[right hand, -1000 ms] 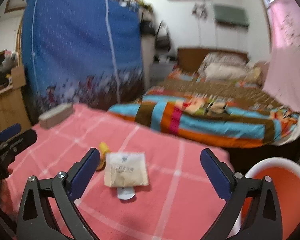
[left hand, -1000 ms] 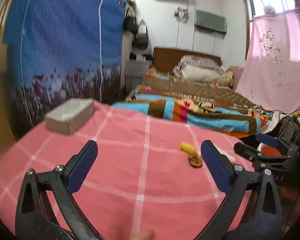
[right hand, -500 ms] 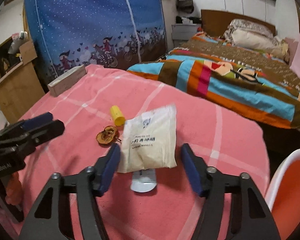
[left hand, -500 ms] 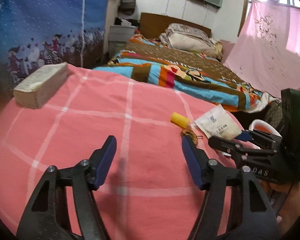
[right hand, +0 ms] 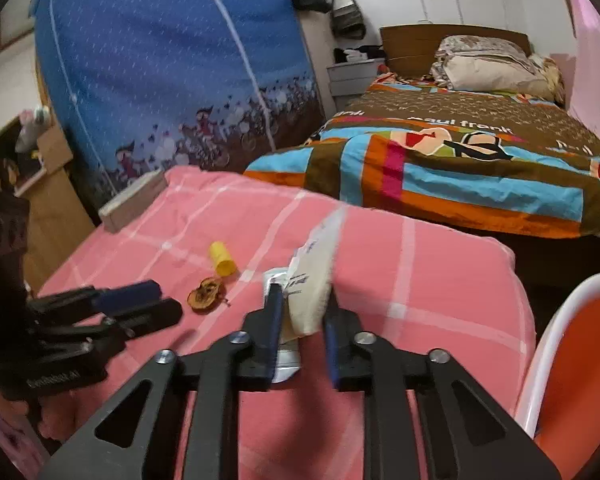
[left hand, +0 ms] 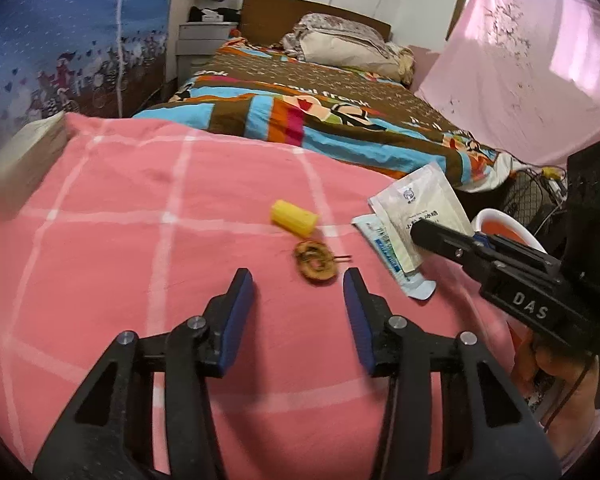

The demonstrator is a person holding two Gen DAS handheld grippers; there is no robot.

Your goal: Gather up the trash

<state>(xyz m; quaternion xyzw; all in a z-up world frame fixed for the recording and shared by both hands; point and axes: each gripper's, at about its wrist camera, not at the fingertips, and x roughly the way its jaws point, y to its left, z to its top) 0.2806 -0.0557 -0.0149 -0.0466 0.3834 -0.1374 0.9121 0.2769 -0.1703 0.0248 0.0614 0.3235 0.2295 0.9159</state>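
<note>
Right gripper (right hand: 300, 312) pinching white paper packet (right hand: 314, 280) near pink checked counter's (left hand: 140, 208) right edge. Left gripper (left hand: 298, 292) closing, empty, behind brown dried fruit slice (left hand: 315, 261) mid-counter; open cloth leftward.

Right gripper (right hand: 300, 300), wide a second ago, has closed onto the white packet (right hand: 314, 280), now buckled upright off the pink cloth (right hand: 440, 280). Left gripper (left hand: 298, 284), jaws closing and empty, has dropped in near the dried brown scrap (left hand: 315, 260), beside that packet.
</note>
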